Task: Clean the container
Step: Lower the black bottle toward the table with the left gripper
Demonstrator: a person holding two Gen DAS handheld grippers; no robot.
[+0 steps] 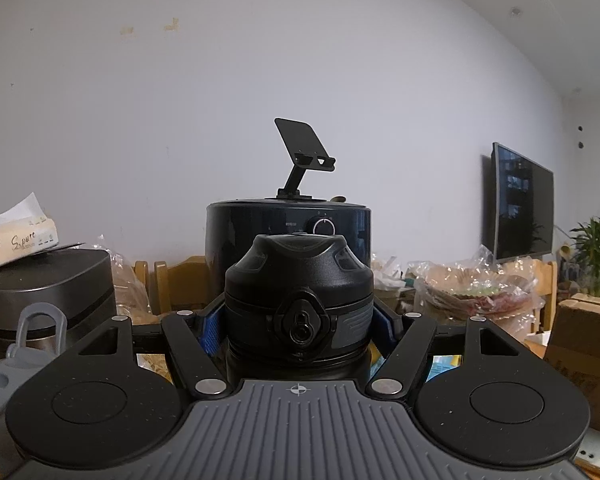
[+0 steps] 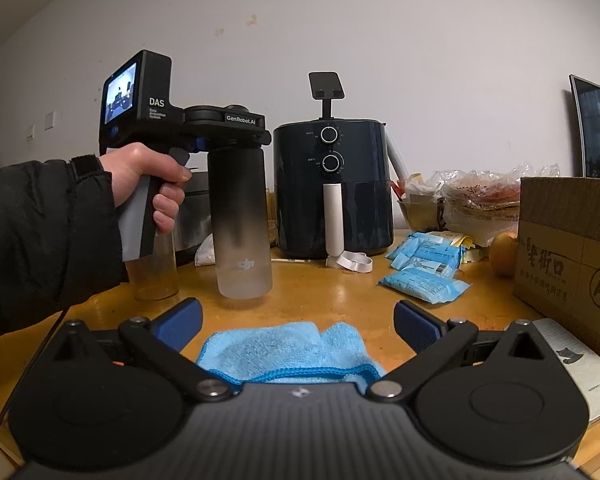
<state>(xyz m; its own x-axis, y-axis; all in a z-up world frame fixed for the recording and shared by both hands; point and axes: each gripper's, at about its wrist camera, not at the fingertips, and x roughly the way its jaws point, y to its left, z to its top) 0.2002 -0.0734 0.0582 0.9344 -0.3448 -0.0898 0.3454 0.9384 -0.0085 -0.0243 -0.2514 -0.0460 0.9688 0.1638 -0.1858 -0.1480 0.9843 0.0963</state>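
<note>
Bottle (image 2: 240, 220): black at the top fading to frosted clear at the base, upright, lid (image 1: 298, 280) on. Left hand-held gripper (image 1: 298, 322) is clamped on it just under the lid, blue pads (image 1: 210, 330) pressing both sides. In the right wrist view the bottle's base sits just above the wooden counter (image 2: 332, 296); can't tell if it touches. The person's hand (image 2: 148, 184), in a black sleeve (image 2: 40, 240), holds that gripper by its pistol handle, gripper level.

Right hand-held gripper (image 2: 298, 322) is released: jaws wide apart, nothing between the pads. It points slightly down over a folded blue microfibre cloth (image 2: 288, 350) lying on the counter, directly in front of it. Cloth lies between the fingers in view, not gripped.

Around it:
- Clear glass jar (image 2: 156, 272) with yellowish residue, just left of the bottle and partly behind the gripper handle.
- Dark blue air fryer (image 2: 334, 192) behind the bottle, two dials, white handle; a black phone stand (image 2: 326, 90) sits on top.
- White ring-shaped item (image 2: 354, 262) at the fryer's foot.
- Blue sachets (image 2: 424, 268) right of centre, loose pile.
- Cardboard box (image 2: 568, 252) at far right, printed with a circled A; a yellow-brown round fruit (image 2: 504, 254) just beside it.
- Plastic bags (image 2: 484, 192) with food behind the sachets.
- Left wrist view: tissue pack (image 1: 18, 240) on top of a dark appliance (image 1: 48, 296) at left, grey plastic lid (image 1: 16, 356) in front of it.
- Wall-mounted TV (image 1: 522, 212) at right, green plant (image 1: 598, 252) beside it.
</note>
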